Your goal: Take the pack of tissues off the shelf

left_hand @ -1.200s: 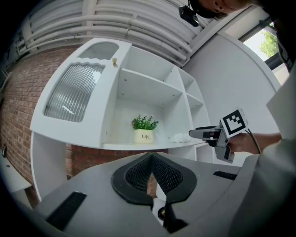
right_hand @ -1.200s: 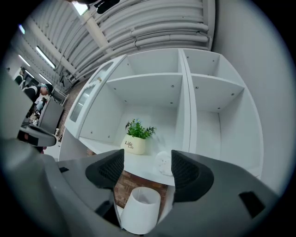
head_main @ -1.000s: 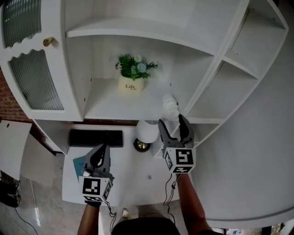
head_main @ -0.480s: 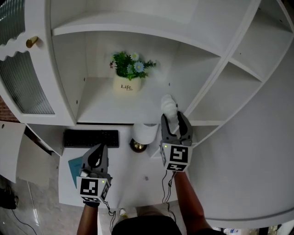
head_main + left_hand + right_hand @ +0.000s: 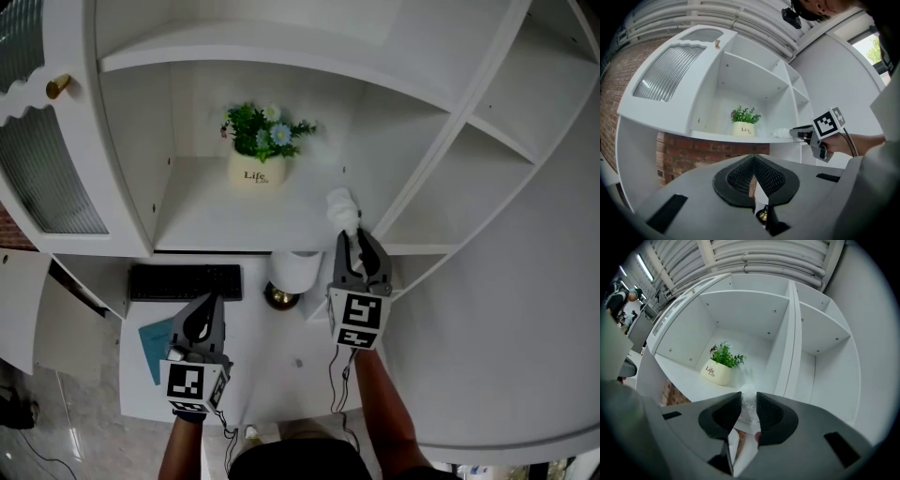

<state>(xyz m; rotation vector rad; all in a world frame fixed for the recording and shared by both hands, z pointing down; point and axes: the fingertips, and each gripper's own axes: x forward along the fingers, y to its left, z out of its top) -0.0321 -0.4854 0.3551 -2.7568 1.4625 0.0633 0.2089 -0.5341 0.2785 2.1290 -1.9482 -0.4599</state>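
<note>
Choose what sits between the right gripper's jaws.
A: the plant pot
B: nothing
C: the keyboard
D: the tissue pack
D: in the right gripper view, the right gripper has its jaws, which have just been closing, pressed on either side of the white tissue pack.

You face a white shelf unit (image 5: 234, 225). On it, a cream round pot (image 5: 256, 171) carries dark lettering, green leaves and pale blue and white flowers. Right of the pot, the white soft pack of tissues (image 5: 341, 208). Below the pot, a black flat keyboard (image 5: 185, 281) and a teal flat sheet (image 5: 156, 337). Left of the pot, a brass-coloured knob (image 5: 58, 86) and a grey ribbed glass door panel (image 5: 56, 178).
</note>
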